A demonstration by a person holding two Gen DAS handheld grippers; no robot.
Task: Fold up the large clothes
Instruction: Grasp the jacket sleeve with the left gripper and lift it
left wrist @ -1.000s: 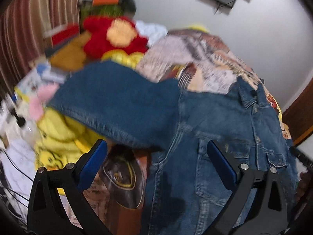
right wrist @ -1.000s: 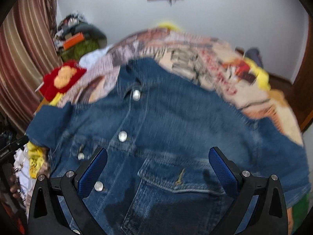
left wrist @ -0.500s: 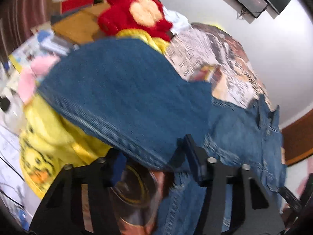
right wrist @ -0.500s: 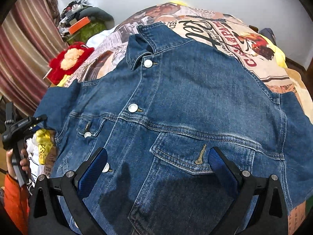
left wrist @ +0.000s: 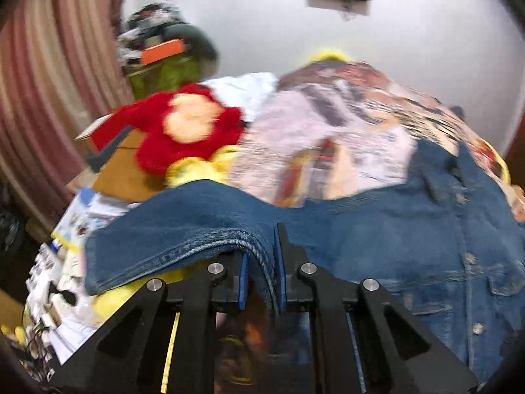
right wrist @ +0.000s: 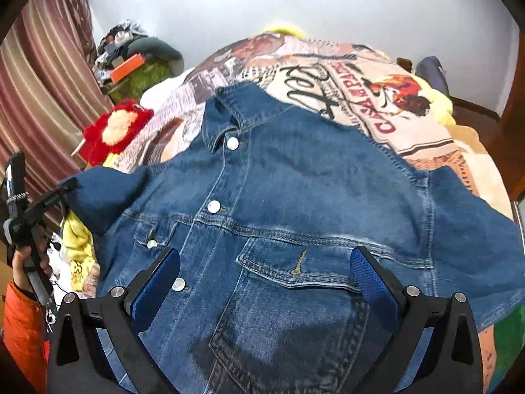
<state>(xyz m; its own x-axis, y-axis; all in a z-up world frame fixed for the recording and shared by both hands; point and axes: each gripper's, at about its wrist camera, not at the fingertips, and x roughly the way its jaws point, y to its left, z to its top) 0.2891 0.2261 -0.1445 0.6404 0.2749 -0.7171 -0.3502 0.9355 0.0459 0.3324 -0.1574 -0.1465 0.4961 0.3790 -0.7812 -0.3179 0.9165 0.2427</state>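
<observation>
we see a bed point(right wrist: 459, 177) covered by a printed spread point(right wrist: 361, 75) with newspaper-style patches, red lettering and a rooster picture. a blue denim jacket point(right wrist: 295, 197) lies front up on it, buttoned, collar toward the far wall, one sleeve hanging off the near left edge. a red and cream plush toy point(right wrist: 115, 128) sits at the bed's left side, a yellow plush item point(right wrist: 77, 239) below it. something yellow point(right wrist: 439, 105) lies at the far right corner.

Bare printed bedspread point(right wrist: 377, 75) beyond the denim jacket point(right wrist: 295, 197); red plush toy point(right wrist: 115, 129) and clutter crowd its left edge.
</observation>
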